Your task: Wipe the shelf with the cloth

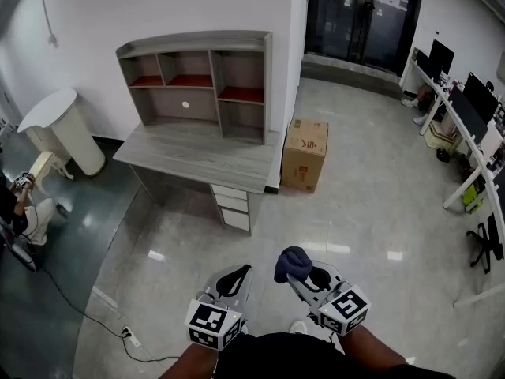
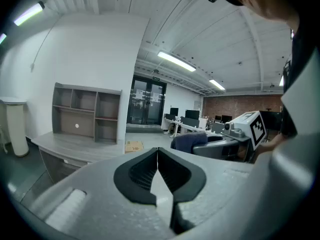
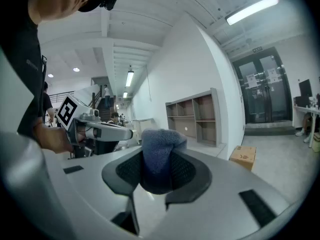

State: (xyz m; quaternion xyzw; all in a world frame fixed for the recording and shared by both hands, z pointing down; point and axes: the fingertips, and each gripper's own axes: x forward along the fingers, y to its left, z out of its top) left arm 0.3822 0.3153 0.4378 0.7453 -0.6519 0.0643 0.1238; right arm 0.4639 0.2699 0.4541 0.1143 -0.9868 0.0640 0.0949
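Not wiping yet, we're just carrying.
Right gripper clamps the cloth; left gripper pinched closed (empty); shelf at 11 o'clock, so we'd walk closer.

Looking over an open-plan office, taking in monitors lining long white counters, glass double doors, a polished grey floor and ceiling strip lights.
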